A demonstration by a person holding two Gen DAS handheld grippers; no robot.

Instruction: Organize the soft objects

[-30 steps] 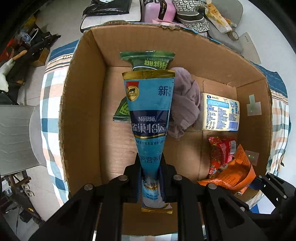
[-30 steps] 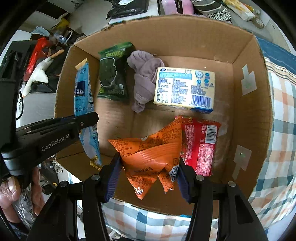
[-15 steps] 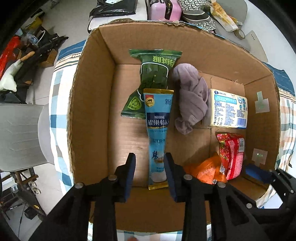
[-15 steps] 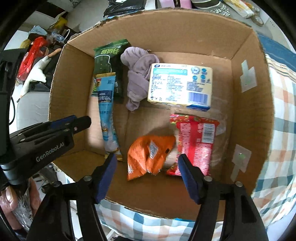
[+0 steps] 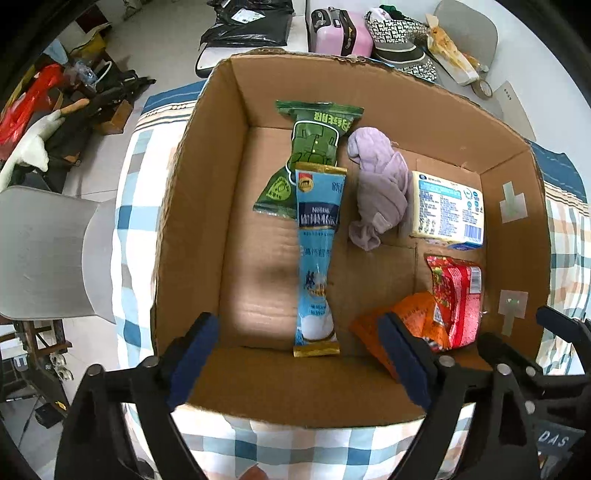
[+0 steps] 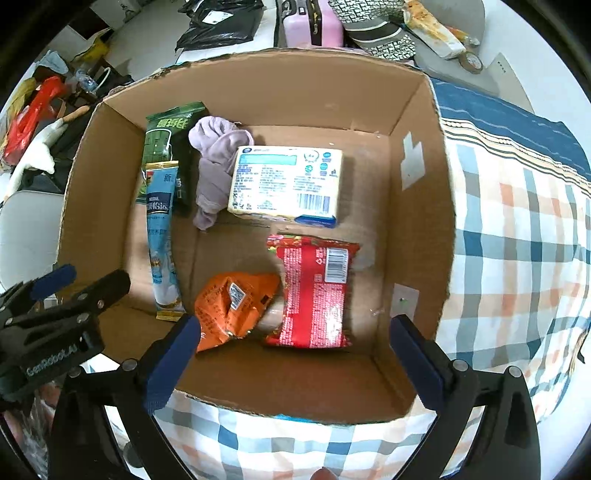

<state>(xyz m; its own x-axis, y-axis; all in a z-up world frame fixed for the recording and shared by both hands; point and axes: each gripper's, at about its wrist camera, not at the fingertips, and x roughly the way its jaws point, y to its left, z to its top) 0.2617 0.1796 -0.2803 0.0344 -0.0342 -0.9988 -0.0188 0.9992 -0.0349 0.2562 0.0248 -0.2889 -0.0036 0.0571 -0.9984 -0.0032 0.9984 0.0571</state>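
Observation:
An open cardboard box (image 5: 192, 206) (image 6: 424, 221) sits on a checked cloth. Inside lie a blue Nestle pouch (image 5: 317, 254) (image 6: 160, 236), a green packet (image 5: 314, 147) (image 6: 166, 144), a lilac cloth (image 5: 380, 188) (image 6: 214, 166), a pale yellow pack (image 5: 447, 206) (image 6: 284, 184), a red packet (image 5: 458, 295) (image 6: 314, 291) and an orange packet (image 5: 410, 321) (image 6: 236, 302). My left gripper (image 5: 299, 362) is open and empty above the box's near wall. My right gripper (image 6: 295, 358) is open and empty above the near wall, by the orange and red packets.
The box rests on a checked blanket (image 6: 517, 240). Beyond it are a pink case (image 5: 340, 33), black bags (image 5: 243, 22) and patterned hats (image 5: 402, 37). A grey chair (image 5: 48, 254) stands at the left, with clutter on the floor behind it.
Both grippers opened wide and pulled back. The blue pouch left my left gripper and the orange packet left my right gripper; both now lie on the box floor.

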